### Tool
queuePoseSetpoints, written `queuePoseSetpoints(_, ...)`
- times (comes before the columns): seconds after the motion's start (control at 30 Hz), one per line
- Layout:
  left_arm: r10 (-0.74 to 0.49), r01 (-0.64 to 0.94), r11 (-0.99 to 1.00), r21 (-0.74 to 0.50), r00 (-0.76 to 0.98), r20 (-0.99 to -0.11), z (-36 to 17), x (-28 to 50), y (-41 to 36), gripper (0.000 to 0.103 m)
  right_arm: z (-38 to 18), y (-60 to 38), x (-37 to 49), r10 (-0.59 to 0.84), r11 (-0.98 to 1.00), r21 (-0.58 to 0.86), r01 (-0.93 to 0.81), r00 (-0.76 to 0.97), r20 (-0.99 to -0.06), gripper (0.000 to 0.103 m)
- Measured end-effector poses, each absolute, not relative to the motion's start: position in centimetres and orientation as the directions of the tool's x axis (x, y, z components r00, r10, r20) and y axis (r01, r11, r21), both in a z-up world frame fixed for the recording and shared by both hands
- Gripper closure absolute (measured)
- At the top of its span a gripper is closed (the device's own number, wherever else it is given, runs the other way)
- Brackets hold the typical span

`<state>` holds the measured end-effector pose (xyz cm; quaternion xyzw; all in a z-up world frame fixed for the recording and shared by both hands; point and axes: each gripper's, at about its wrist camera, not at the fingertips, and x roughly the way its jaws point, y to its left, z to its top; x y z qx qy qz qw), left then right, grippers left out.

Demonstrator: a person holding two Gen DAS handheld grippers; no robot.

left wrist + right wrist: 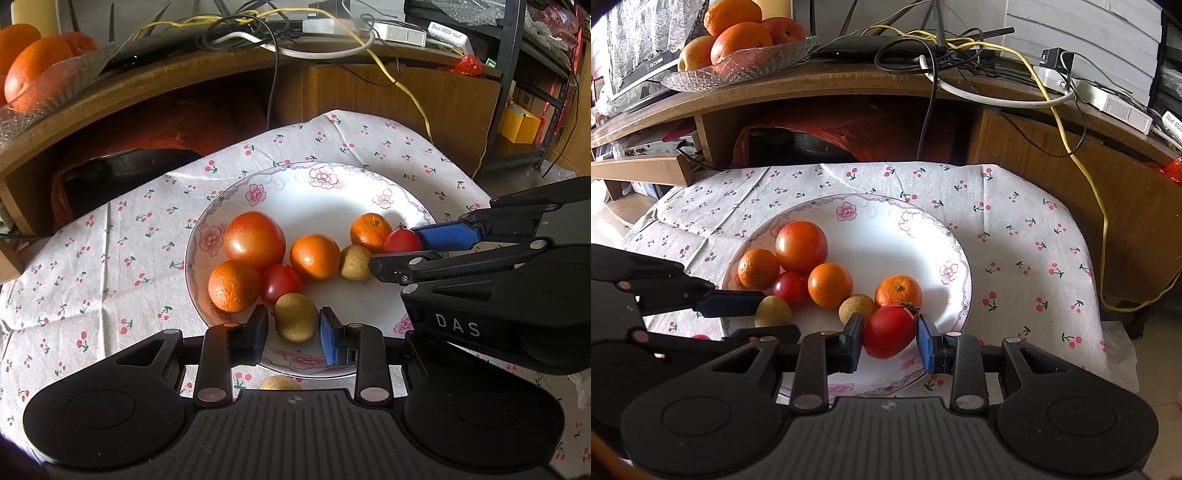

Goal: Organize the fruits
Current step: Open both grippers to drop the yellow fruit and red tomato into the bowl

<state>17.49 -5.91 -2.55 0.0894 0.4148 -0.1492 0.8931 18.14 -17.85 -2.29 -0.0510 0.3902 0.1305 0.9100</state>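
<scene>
Right now both grippers sit low over a white plate [295, 184] with pink flowers round its rim, set on a cherry-print tablecloth [92, 258] beside a wooden cabinet [1034, 147]. The left gripper [293, 332] has its blue-padded fingers spread either side of a brownish-green kiwi [295, 316] at the near edge of the plate; a sliver of gap shows on each side, so it brackets the kiwi without clearly pressing it. The right gripper [891, 341] stands the same way round a small red tomato [888, 331] with a dried stem: the left pad looks just touching the skin, the right pad just beside it, and I cannot tell if it truly grips.

On the plate lie a large reddish tomato [255, 239], three mandarins [314, 256] (one at the left edge, one mid-plate, one at the back right), another small red tomato [280, 282] tucked among them, and a pale yellowish fruit [355, 262] next to the right gripper's fingertip. One more pale fruit [280, 384] peeps out on the cloth just off the plate's near rim, mostly hidden by the left gripper's body.

Up on the cabinet top a cut-glass dish [746, 66] holds oranges, and a tangle of black, white and yellow cables [960, 48] trails across it
</scene>
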Motion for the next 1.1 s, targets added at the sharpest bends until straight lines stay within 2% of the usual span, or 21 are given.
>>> queuePoseSetpoints(0.37,-0.187,0.335,0.941,0.041,0.617,-0.765,-2.0,17.2,-5.8,0.056,-2.1,-18.0,18.0,0.199,0.962,0.017,-0.271,0.660,-0.725,0.072)
queuePoseSetpoints(1.1,-0.176,0.335,0.939,0.071,0.648,-0.741,0.0,15.7,-6.1,0.049,-0.5,-18.5,16.6,0.210,0.964,0.034,-0.262,0.682,-0.700,0.072)
